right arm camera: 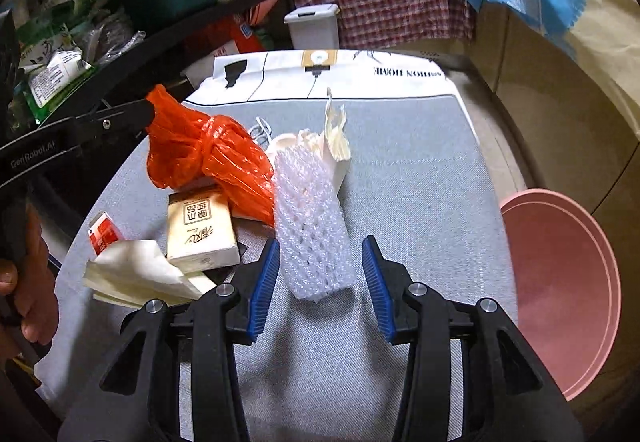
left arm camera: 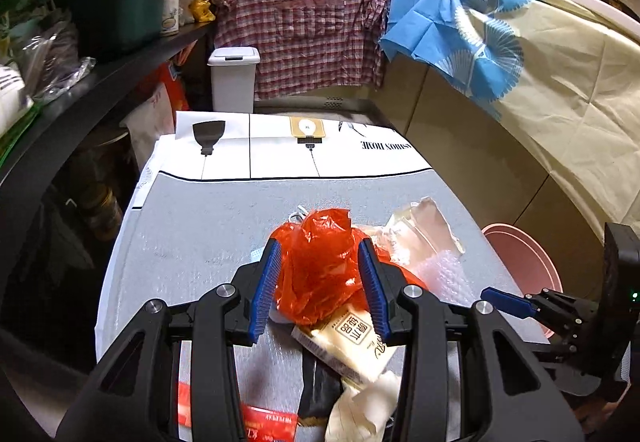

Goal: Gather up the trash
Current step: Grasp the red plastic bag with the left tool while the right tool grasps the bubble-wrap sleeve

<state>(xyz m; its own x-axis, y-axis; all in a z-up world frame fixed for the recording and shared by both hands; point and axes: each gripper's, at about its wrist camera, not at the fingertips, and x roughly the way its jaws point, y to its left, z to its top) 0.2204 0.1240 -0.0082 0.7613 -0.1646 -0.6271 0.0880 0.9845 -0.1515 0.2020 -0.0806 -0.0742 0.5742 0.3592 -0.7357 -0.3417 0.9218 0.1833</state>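
So the left gripper (left arm camera: 318, 282) has its 2 blue pads clamped on a crumpled orange-red plastic bag (left arm camera: 320, 262), lifted just off the grey cloth-covered table (right arm camera: 420, 202). The right gripper (right arm camera: 320, 282) sits part-open around a white foam fruit net (right arm camera: 312, 226), pads not touching it. A pink round basin (right arm camera: 568, 282) is beside the table.

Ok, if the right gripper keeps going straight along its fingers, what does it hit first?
Most likely the white foam mesh sleeve: its near end lies between the open right gripper fingers. Whether the left pad already touches it is unclear.
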